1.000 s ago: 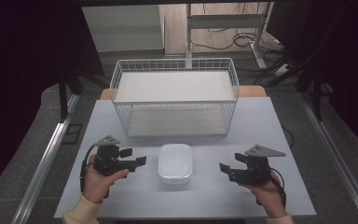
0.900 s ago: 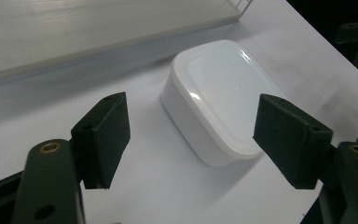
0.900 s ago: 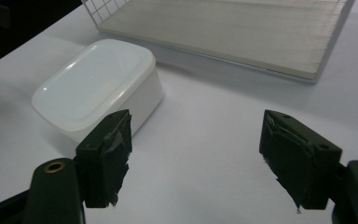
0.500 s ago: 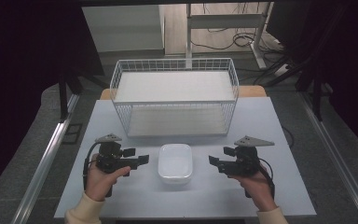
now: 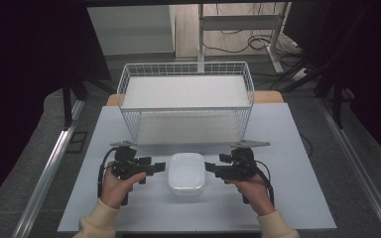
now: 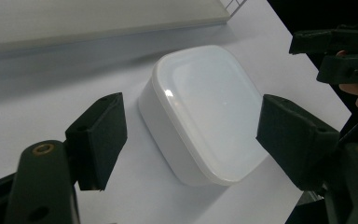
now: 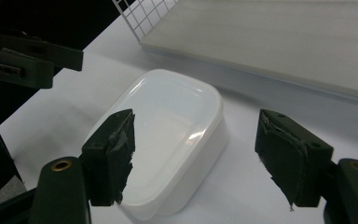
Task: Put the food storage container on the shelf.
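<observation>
- Since half a second ago the right gripper (image 5: 209,167) has moved in toward the white box (image 5: 186,172) and now sits just beside its right edge; a second ago it was well out to the right.
- The left gripper (image 5: 161,167) has shifted only slightly and sits just beside the box's left edge.
- The box has not moved: it lies flat on the white table (image 5: 297,198), lid on, between the two grippers and in front of the wire basket (image 5: 186,91).
- Both grippers point inward at each other across the box (one hand under each, forearms coming up from the near edge).
- Left gripper view: jaws spread wide, holding nothing, with the box (image 6: 205,112) seen beyond the gap.
- Right gripper view: jaws likewise wide apart and empty, the box (image 7: 168,135) lying past them; the pads look frayed.
</observation>
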A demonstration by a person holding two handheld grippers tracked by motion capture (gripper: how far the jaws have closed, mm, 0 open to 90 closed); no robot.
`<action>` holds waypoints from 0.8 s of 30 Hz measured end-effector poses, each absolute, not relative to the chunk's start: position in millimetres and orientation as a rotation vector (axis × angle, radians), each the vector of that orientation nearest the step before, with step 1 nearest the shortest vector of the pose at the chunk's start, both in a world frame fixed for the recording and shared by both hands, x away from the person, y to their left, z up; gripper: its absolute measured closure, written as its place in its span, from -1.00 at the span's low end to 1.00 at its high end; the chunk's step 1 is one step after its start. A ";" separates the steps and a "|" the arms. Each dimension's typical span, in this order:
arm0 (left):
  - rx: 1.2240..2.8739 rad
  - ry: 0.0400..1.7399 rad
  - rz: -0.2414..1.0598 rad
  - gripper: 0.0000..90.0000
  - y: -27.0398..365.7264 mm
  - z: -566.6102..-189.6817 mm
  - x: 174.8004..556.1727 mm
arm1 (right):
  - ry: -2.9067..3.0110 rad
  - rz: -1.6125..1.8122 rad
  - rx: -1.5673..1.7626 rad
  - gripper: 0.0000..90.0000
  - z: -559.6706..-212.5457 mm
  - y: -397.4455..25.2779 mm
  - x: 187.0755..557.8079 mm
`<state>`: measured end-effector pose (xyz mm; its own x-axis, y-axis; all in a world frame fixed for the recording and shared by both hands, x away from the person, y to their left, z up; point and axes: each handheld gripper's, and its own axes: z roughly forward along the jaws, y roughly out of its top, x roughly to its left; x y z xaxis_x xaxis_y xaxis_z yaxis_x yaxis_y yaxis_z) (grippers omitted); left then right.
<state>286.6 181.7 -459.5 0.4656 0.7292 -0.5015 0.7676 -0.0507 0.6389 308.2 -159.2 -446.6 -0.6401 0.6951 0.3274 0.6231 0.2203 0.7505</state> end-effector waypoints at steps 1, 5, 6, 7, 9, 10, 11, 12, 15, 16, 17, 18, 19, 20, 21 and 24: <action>1.787 1.274 -0.052 -0.46 181.7 -459.5 286.6 | 2.392 1.410 1.295 -0.36 -446.6 -159.2 308.2; 1.801 1.278 -0.085 -0.46 178.2 -468.1 289.8 | 2.417 1.405 1.306 -0.36 -452.3 -154.8 307.5; 1.799 1.282 -0.093 -0.46 175.7 -470.2 290.5 | 2.430 1.402 1.322 -0.36 -455.6 -153.1 307.7; 1.791 1.280 -0.109 -0.46 174.9 -471.7 291.1 | 2.435 1.405 1.327 -0.36 -457.2 -152.1 307.9; 1.782 1.280 -0.136 -0.46 172.9 -475.2 292.1 | 2.447 1.401 1.338 -0.36 -460.4 -149.7 307.7; 1.785 1.282 -0.142 -0.46 172.2 -477.0 292.6 | 2.453 1.401 1.346 -0.36 -461.8 -148.5 307.6; 1.785 1.282 -0.142 -0.46 172.2 -477.0 292.6 | 2.453 1.401 1.346 -0.36 -461.8 -148.5 307.6; 1.781 1.288 -0.162 -0.45 171.3 -480.4 293.9 | 2.464 1.406 1.357 -0.36 -464.9 -146.4 307.8; 1.771 1.291 -0.186 -0.44 171.1 -483.7 295.6 | 2.470 1.404 1.363 -0.36 -467.9 -144.5 308.5; 1.772 1.297 -0.189 -0.44 170.2 -485.7 296.6 | 2.472 1.400 1.382 -0.36 -470.6 -143.2 309.4; 1.773 1.297 -0.190 -0.44 169.6 -486.3 297.0 | 2.476 1.394 1.388 -0.36 -471.7 -143.2 310.1; 1.773 1.297 -0.193 -0.44 168.9 -486.8 297.4 | 2.476 1.396 1.401 -0.36 -472.9 -142.8 310.7; 1.773 1.297 -0.193 -0.43 168.9 -486.8 297.4 | 2.476 1.396 1.401 -0.36 -472.9 -142.8 310.7; 1.779 1.295 -0.199 -0.43 167.4 -488.5 298.4 | 2.479 1.392 1.412 -0.35 -475.1 -141.6 311.6; 1.779 1.295 -0.199 -0.43 167.4 -488.5 298.4 | 2.483 1.389 1.415 -0.35 -476.0 -140.8 311.9; 1.792 1.298 -0.222 -0.43 163.0 -493.2 300.6 | 2.497 1.380 1.420 -0.35 -480.1 -137.8 312.7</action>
